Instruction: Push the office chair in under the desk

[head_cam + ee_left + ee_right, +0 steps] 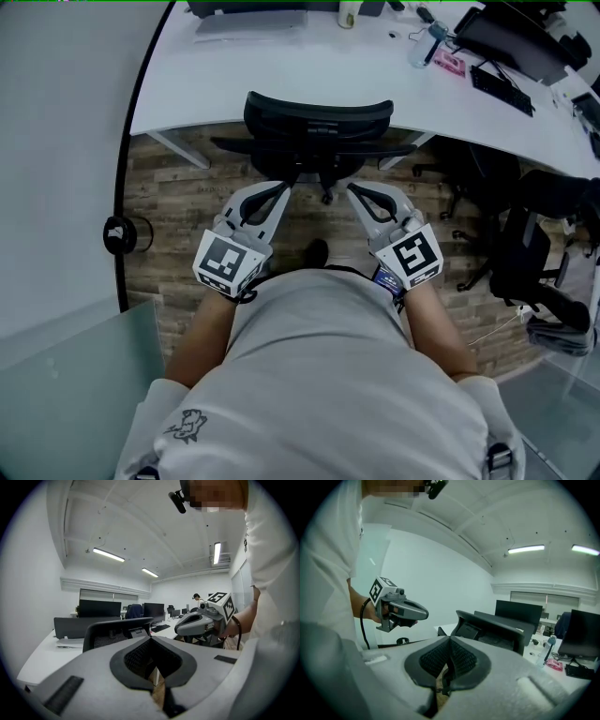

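Both closed, left claw [285, 186] and right claw [352, 188] point toward chair [317, 122].

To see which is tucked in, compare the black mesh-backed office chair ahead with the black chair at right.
The black mesh-backed office chair has its back close to the white desk; the black chair at right stands further out on the wood floor. The first is straight ahead, the second off to one side. Both are black.

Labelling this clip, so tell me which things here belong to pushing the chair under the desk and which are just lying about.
Job: office chair, desk, left gripper, right gripper, both shut.
Lying about: bottle, keyboard, second chair.
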Demonstrator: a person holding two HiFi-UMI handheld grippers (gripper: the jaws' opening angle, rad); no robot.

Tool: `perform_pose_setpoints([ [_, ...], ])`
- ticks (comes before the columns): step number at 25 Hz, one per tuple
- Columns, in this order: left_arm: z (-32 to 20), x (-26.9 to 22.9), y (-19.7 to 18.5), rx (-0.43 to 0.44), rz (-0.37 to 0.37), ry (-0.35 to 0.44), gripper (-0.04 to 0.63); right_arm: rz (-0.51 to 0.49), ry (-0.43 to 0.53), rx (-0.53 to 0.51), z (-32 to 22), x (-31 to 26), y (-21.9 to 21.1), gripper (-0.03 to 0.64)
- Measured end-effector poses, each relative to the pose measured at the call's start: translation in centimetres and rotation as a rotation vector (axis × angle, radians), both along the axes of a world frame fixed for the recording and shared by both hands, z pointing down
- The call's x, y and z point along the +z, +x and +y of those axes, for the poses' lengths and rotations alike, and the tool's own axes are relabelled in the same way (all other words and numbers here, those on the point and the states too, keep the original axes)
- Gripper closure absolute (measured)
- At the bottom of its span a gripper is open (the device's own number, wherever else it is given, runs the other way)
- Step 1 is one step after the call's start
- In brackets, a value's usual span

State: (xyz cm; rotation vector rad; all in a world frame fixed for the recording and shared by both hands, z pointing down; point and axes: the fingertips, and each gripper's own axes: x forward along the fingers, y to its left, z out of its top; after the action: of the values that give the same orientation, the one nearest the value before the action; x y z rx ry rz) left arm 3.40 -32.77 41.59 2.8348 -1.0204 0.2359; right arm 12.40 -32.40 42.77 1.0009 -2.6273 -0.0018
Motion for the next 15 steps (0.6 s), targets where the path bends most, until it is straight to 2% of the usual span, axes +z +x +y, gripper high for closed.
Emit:
perform_pose_setpoints([
  [7, 3.1, -0.8, -3.3, 0.036, 0.000, 0.000, 0.597, -0.003, -0.015, 0.045, 2.6, -0.8, -2.9, 0.612],
  [15, 9.0, -0.8, -8.7, 0.048, -0.004, 0.007, 0.597, -0.012, 0.011, 0.066, 8.9, -1.1, -7.5, 0.614],
])
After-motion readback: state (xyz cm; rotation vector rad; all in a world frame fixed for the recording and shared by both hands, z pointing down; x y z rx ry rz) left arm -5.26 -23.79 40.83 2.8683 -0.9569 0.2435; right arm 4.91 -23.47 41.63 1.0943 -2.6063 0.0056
